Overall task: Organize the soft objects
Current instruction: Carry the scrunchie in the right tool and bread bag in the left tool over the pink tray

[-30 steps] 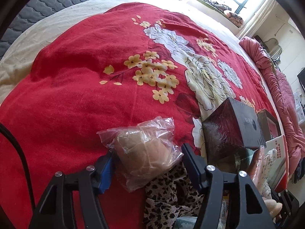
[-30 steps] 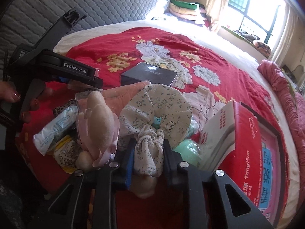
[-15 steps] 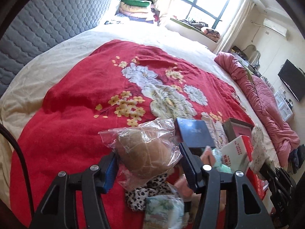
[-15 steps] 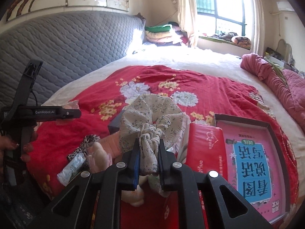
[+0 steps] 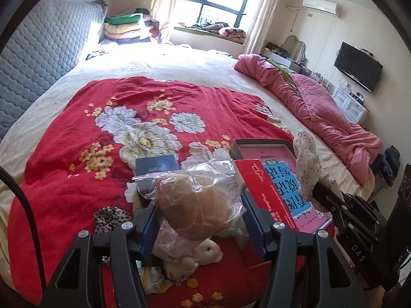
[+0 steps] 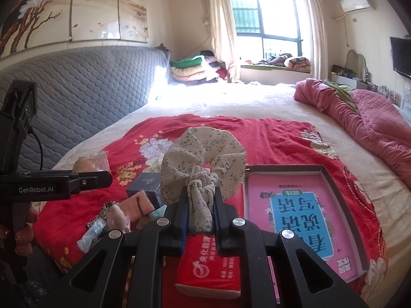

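Note:
My left gripper (image 5: 199, 220) is shut on a clear plastic bag (image 5: 190, 197) with a beige soft puff inside, lifted above the red floral blanket (image 5: 77, 154). In the right wrist view the same bag (image 6: 90, 164) shows at the left, behind the left gripper's fingers (image 6: 102, 178). My right gripper (image 6: 201, 200) is shut on the knot of a cream floral scrunchie (image 6: 205, 148), also held in the air. The scrunchie (image 5: 305, 159) appears at the right of the left wrist view.
Below lie a leopard scrunchie (image 5: 109, 214), a pale plush toy (image 5: 203, 252), a dark blue box (image 5: 156, 165), a red tissue pack (image 6: 208, 264) and a tray holding a pink book (image 6: 300, 210). A pink quilt (image 6: 359, 120) lies at the right, a grey headboard (image 6: 90, 89) at the left.
Both grippers have risen off the pile with the bag and the scrunchie in them. The views tilted up, so more of the room shows. The right jaws tightened on the scrunchie.

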